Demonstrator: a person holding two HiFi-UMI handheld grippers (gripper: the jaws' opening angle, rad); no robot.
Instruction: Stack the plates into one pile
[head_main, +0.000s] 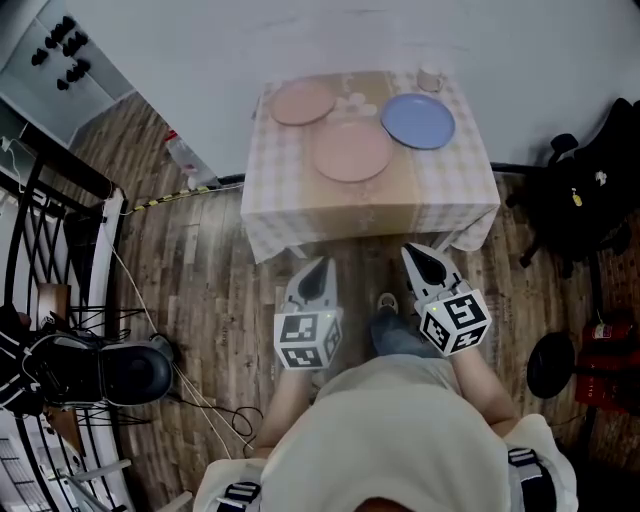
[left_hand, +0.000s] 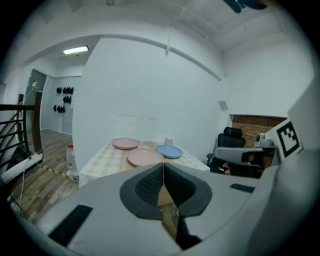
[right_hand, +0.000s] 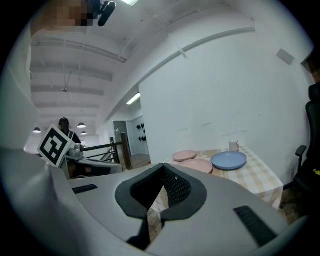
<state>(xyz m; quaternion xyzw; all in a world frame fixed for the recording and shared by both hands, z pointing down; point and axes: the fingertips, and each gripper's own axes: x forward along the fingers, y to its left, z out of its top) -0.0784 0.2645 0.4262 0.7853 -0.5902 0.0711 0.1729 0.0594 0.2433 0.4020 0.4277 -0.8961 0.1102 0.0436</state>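
Head view looking steeply down: a small table (head_main: 455, 190) with a pale checked cloth stands in the upper middle of the frame against a white wall (head_main: 300, 35). 3 plates lie on it, each flat on the cloth and none stacked. 1 pink plate (head_main: 303, 102) lies at the table's upper left, a second pink plate (head_main: 351, 151) lies in the middle nearer the lower edge, and a blue plate (head_main: 418, 120) lies at the right. They lie close together. A small pale cup (head_main: 430, 78) stands at the table's upper right, just above the blue plate. Below the table, over a wood floor (head_main: 200, 270), the person (head_main: 400, 430) holds both tools side by side, pointing up the frame toward the table and well short of it. The left gripper (head_main: 318, 265) sits left of centre; its own view shows the 2 jaws clenched tip to tip with nothing between them. The right gripper (head_main: 415, 252) sits right of centre, and its own view also shows the jaws pressed together and empty. A black chair (head_main: 580, 195) stands at the right edge.
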